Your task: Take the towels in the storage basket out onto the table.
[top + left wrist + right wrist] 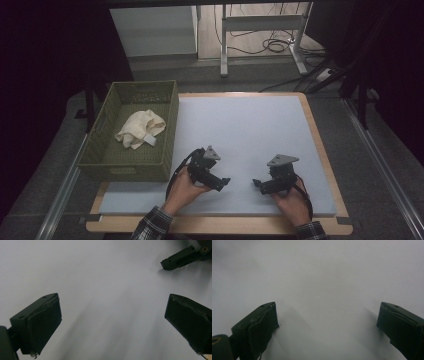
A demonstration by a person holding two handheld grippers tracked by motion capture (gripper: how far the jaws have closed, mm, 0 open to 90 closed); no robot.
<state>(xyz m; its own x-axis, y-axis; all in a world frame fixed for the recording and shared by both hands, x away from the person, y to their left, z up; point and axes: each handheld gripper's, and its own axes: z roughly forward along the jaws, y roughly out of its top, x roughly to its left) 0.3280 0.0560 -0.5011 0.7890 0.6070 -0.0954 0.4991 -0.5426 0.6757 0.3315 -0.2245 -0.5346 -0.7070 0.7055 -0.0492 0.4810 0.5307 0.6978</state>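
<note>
A cream cloth (140, 129) lies crumpled in an olive green basket (166, 145) at the table's left. Both grippers rest low over the white mat (245, 130) near the front edge, tips pointed toward each other. My left gripper (223, 183) is open, its jaws spread wide over bare mat (105, 290), nothing between them (112, 322). My right gripper (257, 183) is likewise open over bare mat (327, 322). The right gripper's jaw tip (178, 258) shows at the top right of the left gripper view.
The mat lies on a wooden board (330, 165) with a grey surround. Beyond the table stand a white desk frame (260, 25) and cables on the floor (275, 45). The basket's near wall (125, 170) stands just left of my left hand.
</note>
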